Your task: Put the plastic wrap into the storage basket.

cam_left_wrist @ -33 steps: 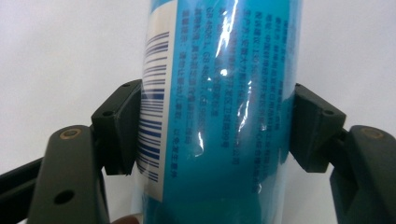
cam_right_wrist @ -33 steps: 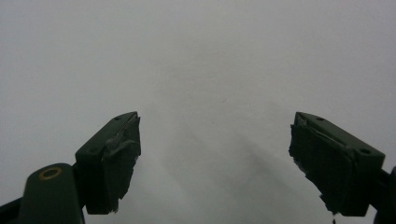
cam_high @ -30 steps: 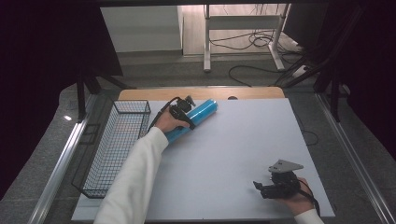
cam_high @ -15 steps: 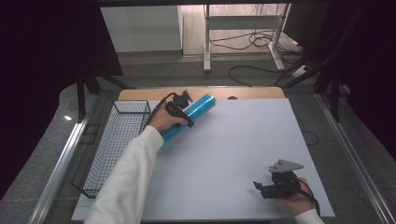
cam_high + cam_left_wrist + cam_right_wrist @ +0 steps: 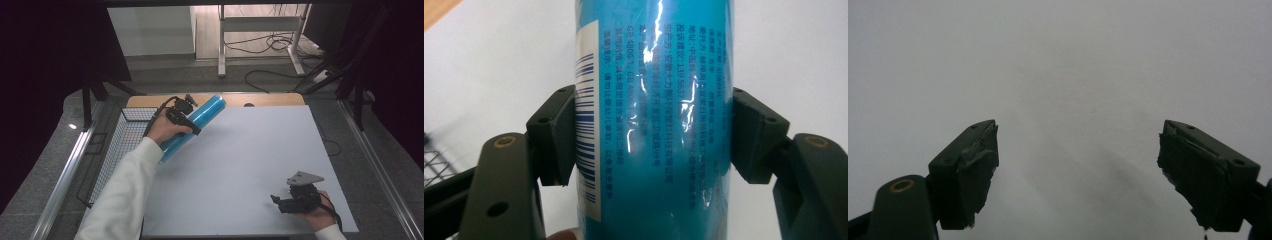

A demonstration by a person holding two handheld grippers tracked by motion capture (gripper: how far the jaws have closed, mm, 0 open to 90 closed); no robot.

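Left gripper (image 5: 186,114) clamped on blue roll (image 5: 196,126), upper left of frame, shifted slightly toward basket (image 5: 107,155) since 1 s ago (prob. drop-off next). Right gripper (image 5: 290,197) idle, jaws apart.

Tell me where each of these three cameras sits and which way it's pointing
High view: above the person's side, facing forward and down on the white table; sleeved forearms, left gripper, right gripper, wire basket.
Left gripper view: rides the left gripper, looking along jaws closed on the blue roll.
Right gripper view: rides the right gripper, facing bare tabletop, jaws apart.
Shared: high and left gripper views both show the roll gripped.
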